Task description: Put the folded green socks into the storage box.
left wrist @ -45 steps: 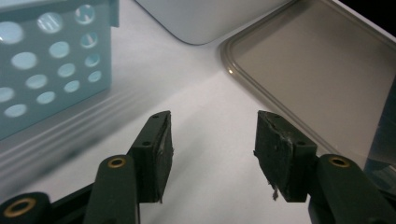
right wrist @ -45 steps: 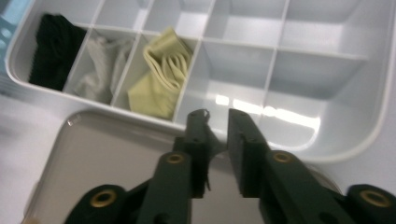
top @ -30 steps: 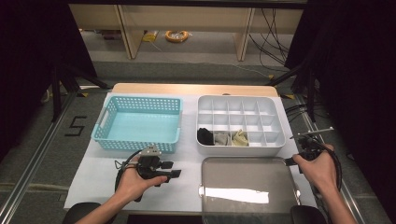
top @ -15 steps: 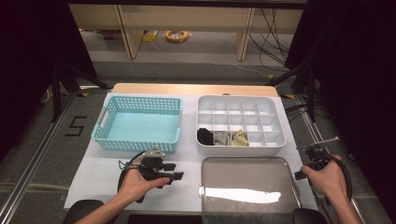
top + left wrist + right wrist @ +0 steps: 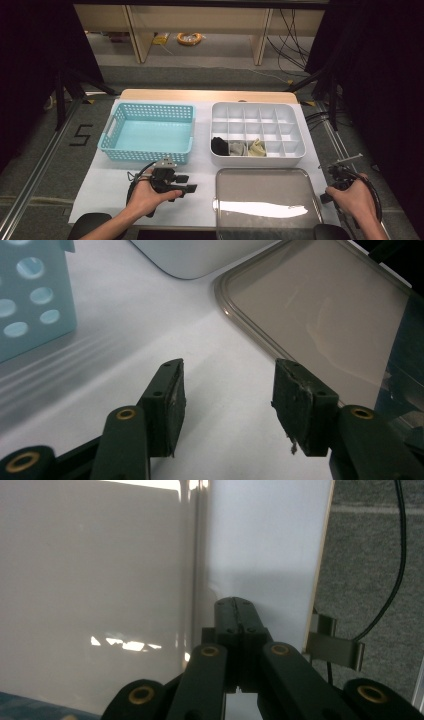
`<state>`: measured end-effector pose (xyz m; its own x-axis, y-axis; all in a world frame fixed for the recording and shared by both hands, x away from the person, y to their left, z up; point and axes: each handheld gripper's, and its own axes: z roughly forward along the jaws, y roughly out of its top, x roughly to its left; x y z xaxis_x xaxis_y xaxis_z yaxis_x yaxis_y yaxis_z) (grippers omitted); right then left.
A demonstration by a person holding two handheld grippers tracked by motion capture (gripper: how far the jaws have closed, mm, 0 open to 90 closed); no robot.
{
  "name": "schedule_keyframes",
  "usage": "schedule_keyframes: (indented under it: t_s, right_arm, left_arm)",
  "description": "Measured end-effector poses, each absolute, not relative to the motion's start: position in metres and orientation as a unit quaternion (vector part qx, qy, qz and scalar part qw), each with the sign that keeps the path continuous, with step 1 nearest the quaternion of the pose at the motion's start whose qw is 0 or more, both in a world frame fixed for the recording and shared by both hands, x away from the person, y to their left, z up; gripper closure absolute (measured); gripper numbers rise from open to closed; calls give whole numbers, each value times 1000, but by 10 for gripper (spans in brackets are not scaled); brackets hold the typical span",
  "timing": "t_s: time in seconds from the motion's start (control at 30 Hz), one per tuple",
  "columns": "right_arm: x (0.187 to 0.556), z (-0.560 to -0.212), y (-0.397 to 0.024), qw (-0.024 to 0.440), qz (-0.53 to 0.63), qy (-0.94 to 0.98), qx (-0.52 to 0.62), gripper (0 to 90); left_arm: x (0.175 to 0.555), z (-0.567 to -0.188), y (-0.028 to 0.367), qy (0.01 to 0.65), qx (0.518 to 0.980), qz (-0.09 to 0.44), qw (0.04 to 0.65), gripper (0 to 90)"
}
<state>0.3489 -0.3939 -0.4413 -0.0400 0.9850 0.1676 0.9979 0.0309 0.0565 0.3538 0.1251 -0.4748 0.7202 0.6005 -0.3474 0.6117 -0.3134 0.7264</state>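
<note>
Since the earlier frame, the right hand-held gripper [image 5: 334, 181] has dropped back to the counter's [image 5: 100, 192] right edge, jaws shut on nothing. The left hand-held gripper [image 5: 186, 184] has kept its place, jaws apart and empty, pointing at the lid [image 5: 265, 200] just ahead. Beyond it sits an empty basket [image 5: 148, 131]. Beyond the lid, the divided tray [image 5: 256, 131] holds three small bundles in its near row, too small to identify.

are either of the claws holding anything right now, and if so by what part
Nothing is held. The left claw stands open over bare white table, and the right claw is shut with nothing between its jaws.
</note>
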Motion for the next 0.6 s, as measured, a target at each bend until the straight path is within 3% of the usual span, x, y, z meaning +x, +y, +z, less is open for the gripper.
schedule_keyframes:
  t_s: [0.33, 0.6]
  right_arm:
    - [342, -445, -395, 64, -61, -724, -684, 900]
    - [341, -446, -393, 57, -62, -715, -694, 900]
  left_arm:
    - [352, -475, 125, 378, 809, -11, 450, 462]
    - [353, -476, 126, 381, 808, -20, 449, 462]
